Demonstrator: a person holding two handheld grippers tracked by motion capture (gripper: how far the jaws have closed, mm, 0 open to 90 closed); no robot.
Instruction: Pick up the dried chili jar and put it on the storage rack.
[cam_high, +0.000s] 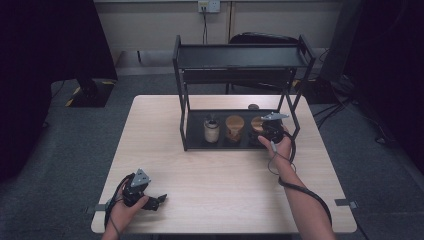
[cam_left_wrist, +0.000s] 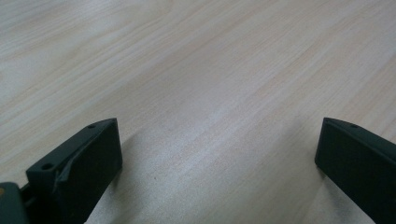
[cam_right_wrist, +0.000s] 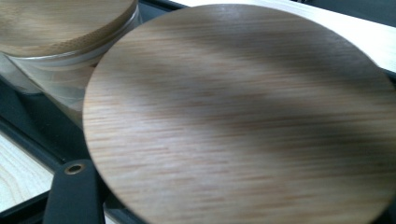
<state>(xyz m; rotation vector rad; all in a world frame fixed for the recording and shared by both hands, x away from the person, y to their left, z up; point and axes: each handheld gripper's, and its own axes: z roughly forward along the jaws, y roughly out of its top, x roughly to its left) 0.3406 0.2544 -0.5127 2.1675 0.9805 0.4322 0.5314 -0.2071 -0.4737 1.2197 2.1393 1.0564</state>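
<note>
Pale wooden counter bearing a black two-tier metal rack, whose lower shelf holds three jars, the rightmost round wooden-lidded glass jar clamped in the right hand-held gripper, while the left hand-held gripper rests wide open and empty at the near-left edge.

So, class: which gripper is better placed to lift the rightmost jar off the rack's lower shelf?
Right. The right gripper is already at the rightmost jar on the rack; the left gripper rests open on the table, far away.
</note>
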